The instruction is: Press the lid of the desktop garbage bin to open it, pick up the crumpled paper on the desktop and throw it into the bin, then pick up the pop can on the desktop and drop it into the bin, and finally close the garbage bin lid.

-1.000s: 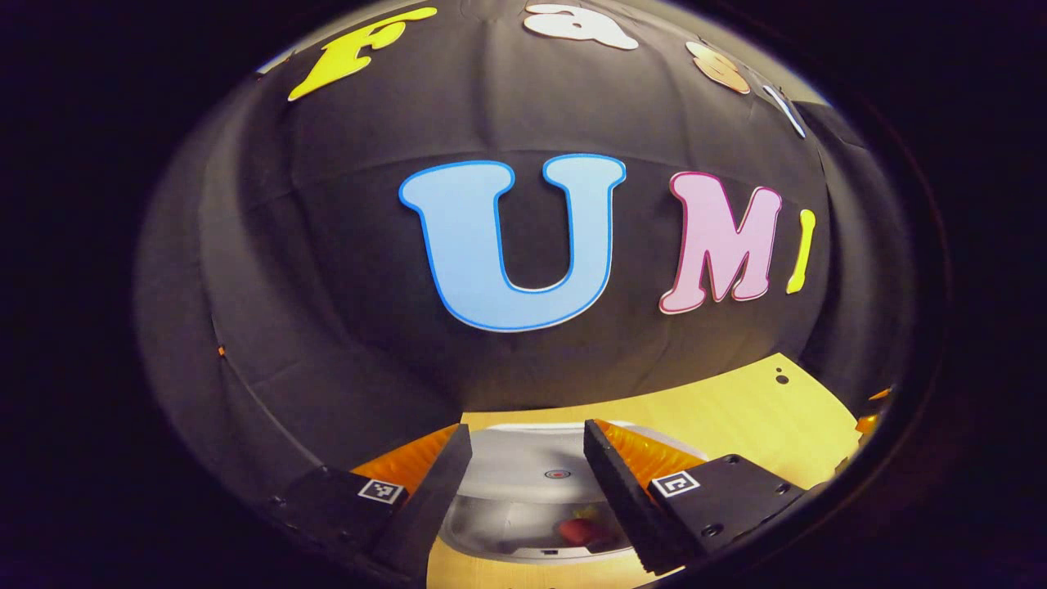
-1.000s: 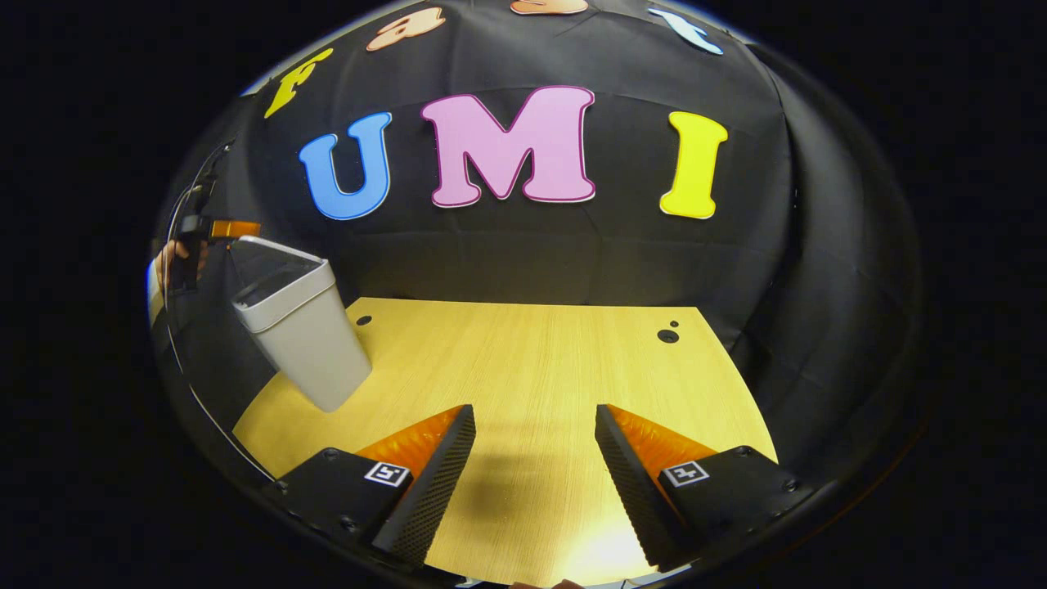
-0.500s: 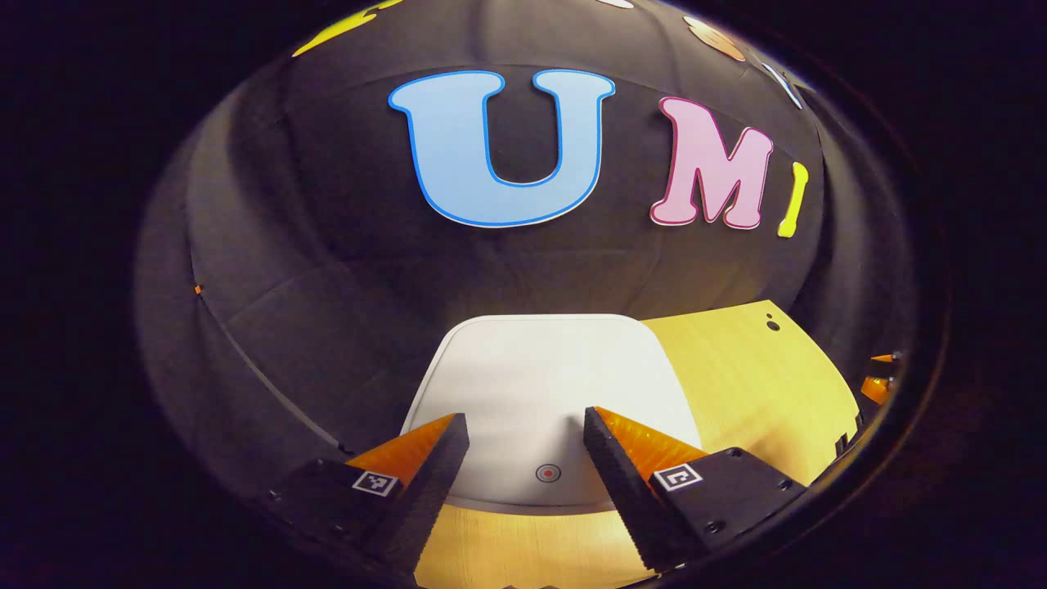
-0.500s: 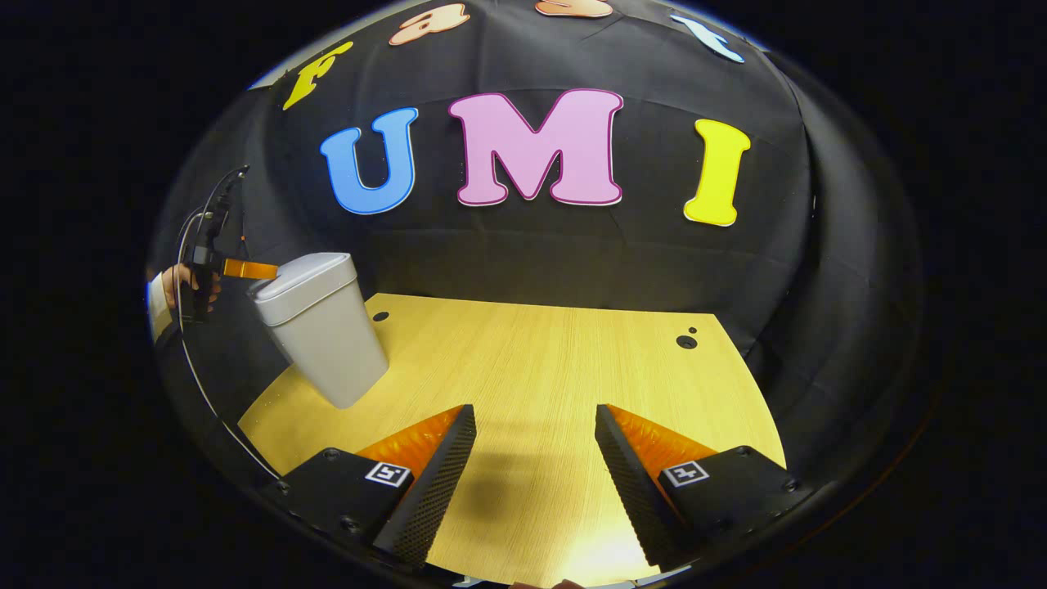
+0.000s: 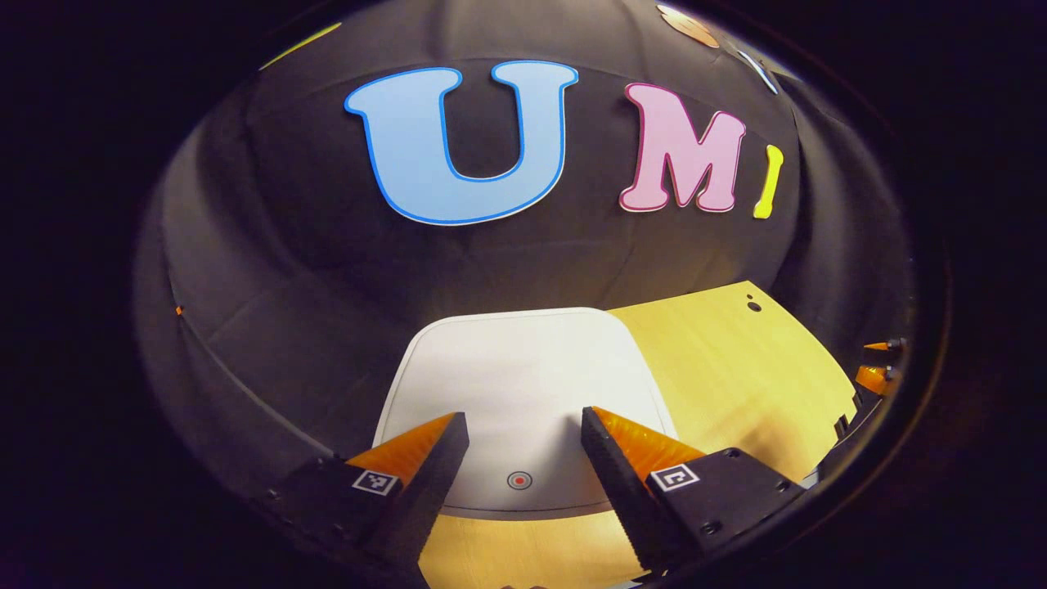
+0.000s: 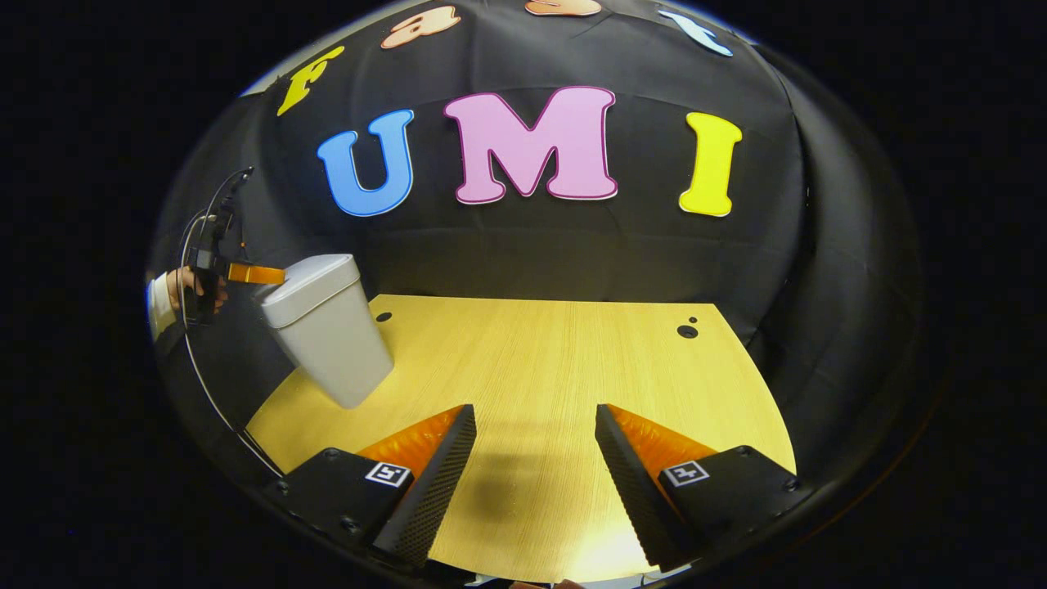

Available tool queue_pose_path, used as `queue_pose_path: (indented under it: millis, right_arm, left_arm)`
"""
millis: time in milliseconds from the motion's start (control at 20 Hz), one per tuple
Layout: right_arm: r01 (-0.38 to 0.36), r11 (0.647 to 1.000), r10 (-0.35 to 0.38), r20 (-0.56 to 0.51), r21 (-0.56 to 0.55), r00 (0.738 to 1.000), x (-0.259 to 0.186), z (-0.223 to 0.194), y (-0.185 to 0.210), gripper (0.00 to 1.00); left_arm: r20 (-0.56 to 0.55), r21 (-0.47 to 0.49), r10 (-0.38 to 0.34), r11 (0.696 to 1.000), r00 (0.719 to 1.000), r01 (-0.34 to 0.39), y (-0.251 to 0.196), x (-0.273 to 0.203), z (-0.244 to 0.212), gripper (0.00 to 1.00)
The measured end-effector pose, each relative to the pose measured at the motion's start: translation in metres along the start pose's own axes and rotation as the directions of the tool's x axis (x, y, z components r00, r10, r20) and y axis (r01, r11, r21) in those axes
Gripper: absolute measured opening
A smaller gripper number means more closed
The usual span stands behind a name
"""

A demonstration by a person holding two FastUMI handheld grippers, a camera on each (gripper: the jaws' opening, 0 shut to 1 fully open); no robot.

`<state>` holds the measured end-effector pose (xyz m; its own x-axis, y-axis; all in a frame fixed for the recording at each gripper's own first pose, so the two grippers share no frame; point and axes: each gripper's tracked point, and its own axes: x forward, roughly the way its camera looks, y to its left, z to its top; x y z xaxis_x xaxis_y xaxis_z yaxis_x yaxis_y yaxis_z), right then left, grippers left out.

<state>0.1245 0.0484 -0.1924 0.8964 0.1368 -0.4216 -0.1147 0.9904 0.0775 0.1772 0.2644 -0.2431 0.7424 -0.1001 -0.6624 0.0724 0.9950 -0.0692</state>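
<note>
The white garbage bin's lid lies flat and closed just beyond my left gripper, whose open fingers straddle the lid's near edge, above a small red dot. The fingers hold nothing. In the right gripper view the whole bin stands at the table's left side with its lid down, and the left gripper hovers at the lid's left edge, held by a hand. My right gripper stands open and empty above the wooden table.
Black cloth walls close in the table at the back and sides. Two small dark holes mark the table's far right corner. A cable hangs from the left gripper down the table's left side.
The bin lid was open a second ago, with a red thing visible inside; it has since come down and lies closed. The left gripper tilted downward over it. The right gripper barely moved.
</note>
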Motion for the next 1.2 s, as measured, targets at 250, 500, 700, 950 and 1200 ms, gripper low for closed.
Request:
queue_pose_path:
  millis: [250,500,700,950,1200]
  right_arm:
    - [-0.006,1.0,0.008,0.109,-0.025,0.994,-0.035,0.039,0.012,0.94]
    - [0.033,0.997,-0.047,0.199,0.07,0.979,-0.072,0.067,0.047,0.95]
    - [0.058,0.992,-0.084,0.247,0.114,0.965,-0.099,0.075,0.086,0.98]
    - [0.063,0.992,-0.094,0.301,0.112,0.949,-0.123,0.09,0.101,0.98]
    - [0.088,0.994,-0.107,0.355,0.069,0.929,-0.127,0.114,0.076,0.97]
  left_arm:
    - [0.276,-0.04,0.093,0.996,0.957,-0.085,-0.021,-0.029,0.059,0.94]
    - [0.464,-0.012,-0.04,0.999,0.885,0.052,-0.122,-0.077,0.103,0.93]
    - [0.478,0.011,-0.141,0.988,0.867,0.154,-0.176,-0.107,0.097,0.94]
    - [0.52,0.036,-0.154,0.987,0.84,0.159,-0.192,-0.13,0.09,0.95]
    - [0.525,0.08,-0.182,0.983,0.832,0.164,-0.238,-0.13,0.084,0.94]
